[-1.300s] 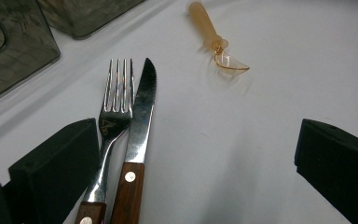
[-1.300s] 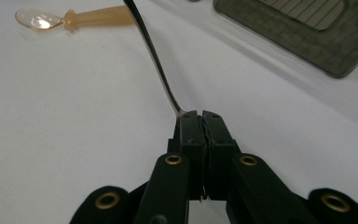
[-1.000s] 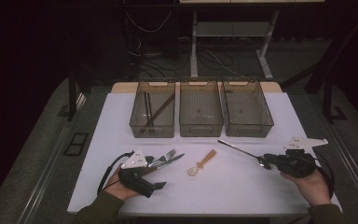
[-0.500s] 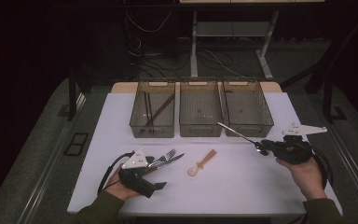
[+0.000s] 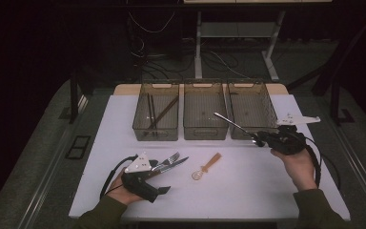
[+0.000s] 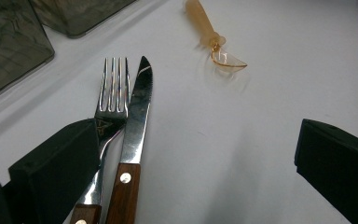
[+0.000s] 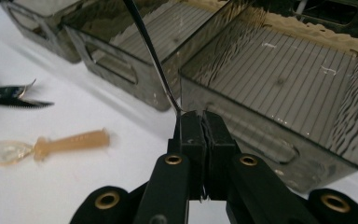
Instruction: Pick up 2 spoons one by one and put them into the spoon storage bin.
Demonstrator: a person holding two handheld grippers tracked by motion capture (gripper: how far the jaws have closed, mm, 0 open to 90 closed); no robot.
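At nine o'clock on the white tabletop [image 5: 100, 157] our left claw [image 6: 186, 154] lies low with its jaws wide apart, gripping nothing. A fork [image 6: 109, 98] and a knife [image 6: 135, 116] with wooden handles lie side by side and touching; the fork handle passes under one jaw, the knife lies in the gap. Just toward three o'clock lies a small amber plastic spoon [image 5: 206, 167], on its own.

At twelve o'clock three smoky bins stand in a row: the left bin [image 5: 156, 130] holds a few dark sticks, the middle bin [image 5: 205, 130] and the right bin [image 5: 267, 102] look bare.

At three o'clock our right claw [image 7: 200, 126] is clamped on one end of a thin metal utensil [image 5: 231, 123], which slants up toward eleven o'clock over the gap between the middle and right bins; its far end we cannot make out.

We judge the step to be dropping it into a bin. We should lift the tip clear of the near rim, level it along the bin's length, lower it, then part the jaws.

The rims are the catch. Open tabletop lies at six o'clock for backing away.
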